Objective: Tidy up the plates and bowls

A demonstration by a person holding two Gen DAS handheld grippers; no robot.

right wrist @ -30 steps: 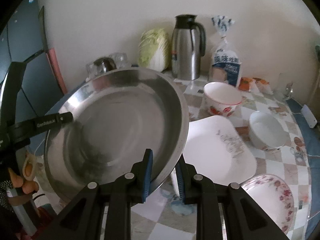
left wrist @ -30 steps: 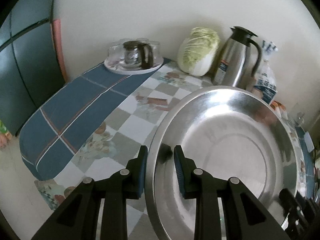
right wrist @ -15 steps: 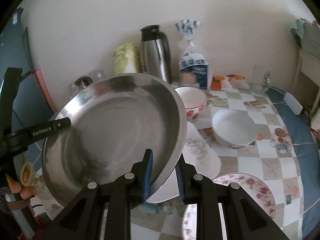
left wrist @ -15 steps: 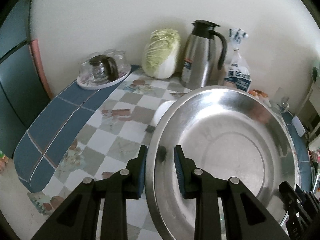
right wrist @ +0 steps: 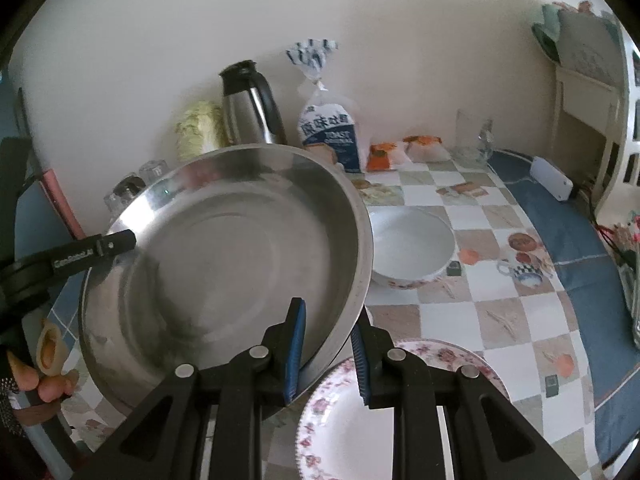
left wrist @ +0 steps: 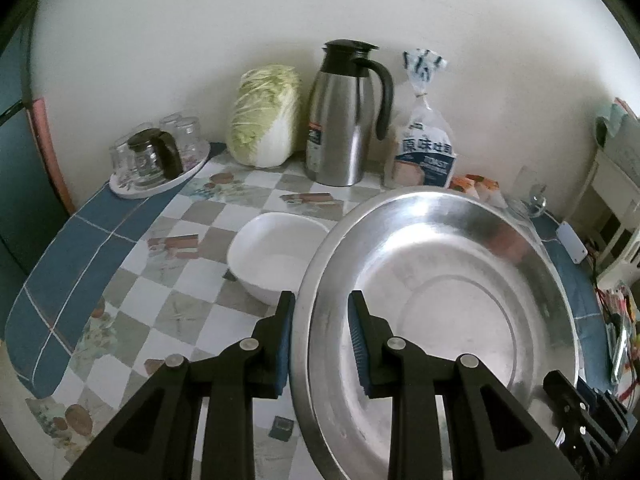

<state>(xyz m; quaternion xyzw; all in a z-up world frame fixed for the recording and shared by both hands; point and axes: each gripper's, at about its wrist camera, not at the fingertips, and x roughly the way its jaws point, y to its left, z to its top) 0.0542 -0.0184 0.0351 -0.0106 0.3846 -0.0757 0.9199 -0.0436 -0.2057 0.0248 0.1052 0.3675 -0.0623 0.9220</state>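
A large steel basin (left wrist: 440, 312) is held above the table by both grippers. My left gripper (left wrist: 320, 336) is shut on its left rim. My right gripper (right wrist: 328, 340) is shut on its right rim; the basin also fills the left of the right wrist view (right wrist: 224, 256). A white bowl (left wrist: 276, 256) stands on the table just left of the basin, and shows in the right wrist view (right wrist: 412, 244) to the basin's right. A floral-rimmed plate (right wrist: 360, 420) lies under my right gripper.
Along the wall stand a cabbage (left wrist: 266, 116), a steel thermos jug (left wrist: 344, 116) and a bread bag (left wrist: 426, 148). A tray of glasses (left wrist: 156, 160) sits at the back left. A glass (right wrist: 474, 136) and snack packets (right wrist: 400, 152) sit at the back right.
Both grippers have carried the basin to the right across the table. The white bowl has come into the left wrist view, and the square white plate has dropped out of the right wrist view.
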